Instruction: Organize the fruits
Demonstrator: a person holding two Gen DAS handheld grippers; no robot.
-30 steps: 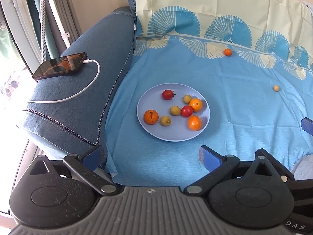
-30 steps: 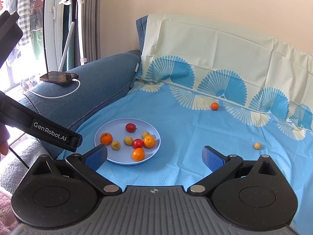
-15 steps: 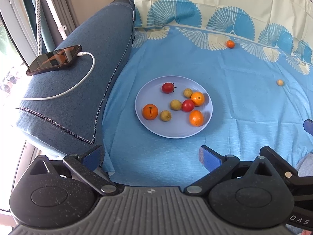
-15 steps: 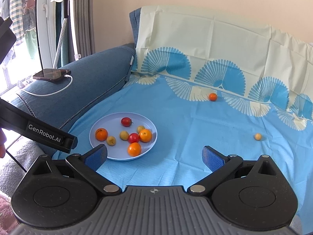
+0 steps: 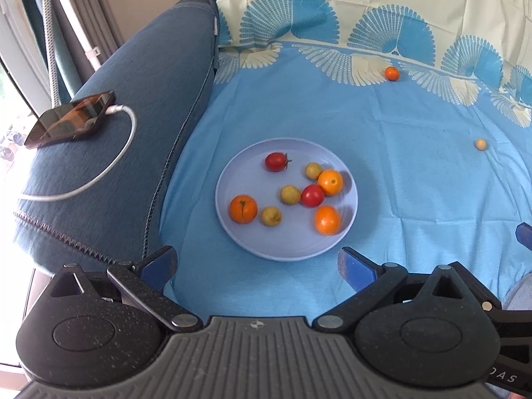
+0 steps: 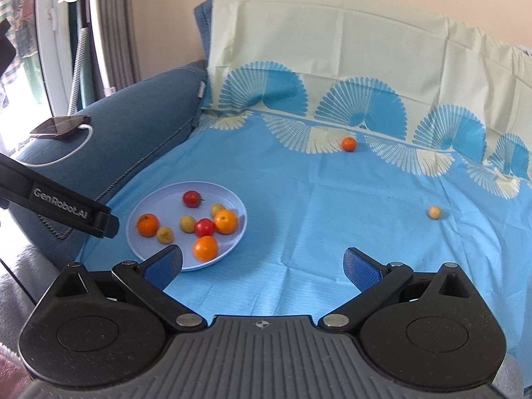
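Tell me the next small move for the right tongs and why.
Probably reach the right tongs, open and empty, toward the small yellow fruit lying loose on the blue sheet. It and an orange sit outside the plate, and the yellow one looks nearer.

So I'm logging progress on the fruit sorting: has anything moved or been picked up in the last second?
Only the cameras shifted slightly; no fruit moved. The left tool and right tool are open and empty, as before. The plate keeps its eight fruits, and the small orange and yellow fruit stay loose on the blue sheet.
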